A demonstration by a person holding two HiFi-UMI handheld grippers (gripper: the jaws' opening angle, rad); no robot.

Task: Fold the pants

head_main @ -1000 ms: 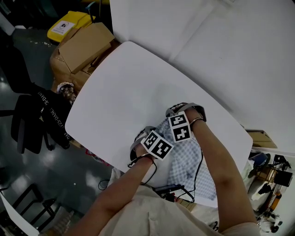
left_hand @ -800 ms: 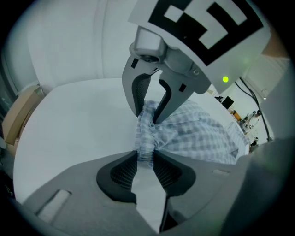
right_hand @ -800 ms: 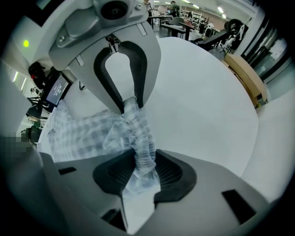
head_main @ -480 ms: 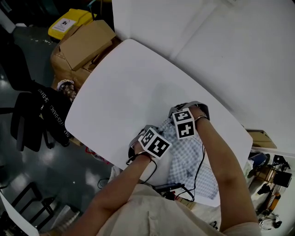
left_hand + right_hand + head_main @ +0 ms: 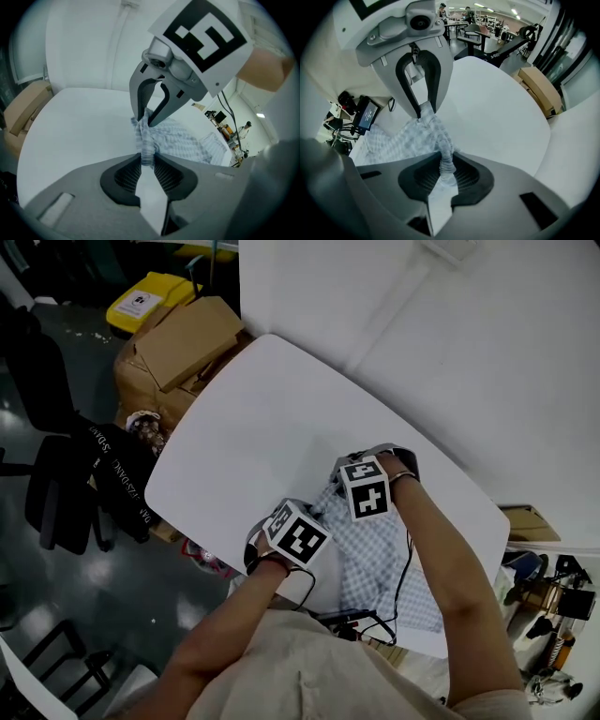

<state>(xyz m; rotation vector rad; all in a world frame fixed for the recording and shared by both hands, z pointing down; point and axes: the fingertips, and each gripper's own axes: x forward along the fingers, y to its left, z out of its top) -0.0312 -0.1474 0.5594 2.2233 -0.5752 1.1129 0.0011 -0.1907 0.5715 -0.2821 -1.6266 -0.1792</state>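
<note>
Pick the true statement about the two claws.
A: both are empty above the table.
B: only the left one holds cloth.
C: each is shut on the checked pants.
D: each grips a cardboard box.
C: the gripper views show the left claw and the right claw, which have just been closing, each pinching a bunched fold of the pants.

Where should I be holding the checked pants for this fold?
The far end edge, one corner per gripper, from above: the rest of the pants lies flat, lengthwise toward you. The left gripper and right gripper have just closed on those bunched corners.
</note>
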